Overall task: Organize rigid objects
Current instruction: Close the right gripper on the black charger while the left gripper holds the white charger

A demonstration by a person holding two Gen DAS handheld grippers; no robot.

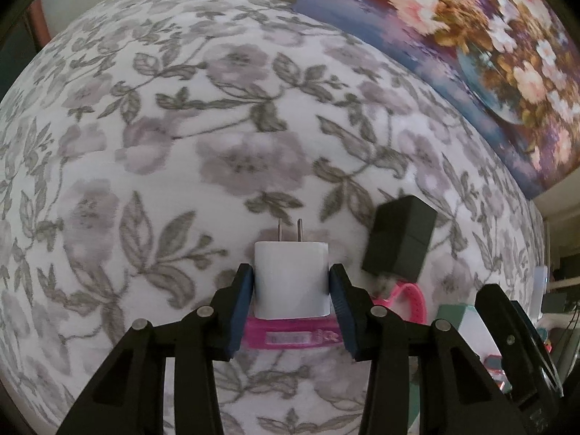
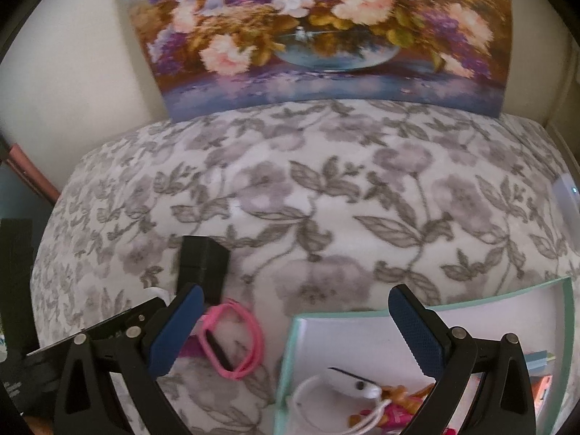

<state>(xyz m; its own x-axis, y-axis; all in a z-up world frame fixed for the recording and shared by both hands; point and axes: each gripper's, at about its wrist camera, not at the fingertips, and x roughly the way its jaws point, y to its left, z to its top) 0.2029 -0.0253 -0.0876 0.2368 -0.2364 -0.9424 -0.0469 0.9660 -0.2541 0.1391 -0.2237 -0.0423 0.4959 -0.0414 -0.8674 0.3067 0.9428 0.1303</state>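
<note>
My left gripper point(image 1: 291, 286) is shut on a white plug charger point(image 1: 290, 279), prongs pointing away, held above a pink wristband point(image 1: 290, 339) on the floral blanket point(image 1: 181, 145). A black adapter block point(image 1: 400, 241) lies to its right; it also shows in the right wrist view point(image 2: 203, 264). My right gripper point(image 2: 293, 311) is open and empty over the near edge of a mint-rimmed white box point(image 2: 565, 311). The box holds a white device with a cord point(image 2: 348, 384) and a small orange and pink toy point(image 2: 391, 406). The pink wristband point(image 2: 235, 340) lies left of the box.
A flower painting point(image 2: 319, 32) leans against the wall behind the blanket. The right gripper's black arm point(image 1: 514, 333) shows at the left view's right edge. A white lit device point(image 2: 567, 195) sits at the blanket's right side.
</note>
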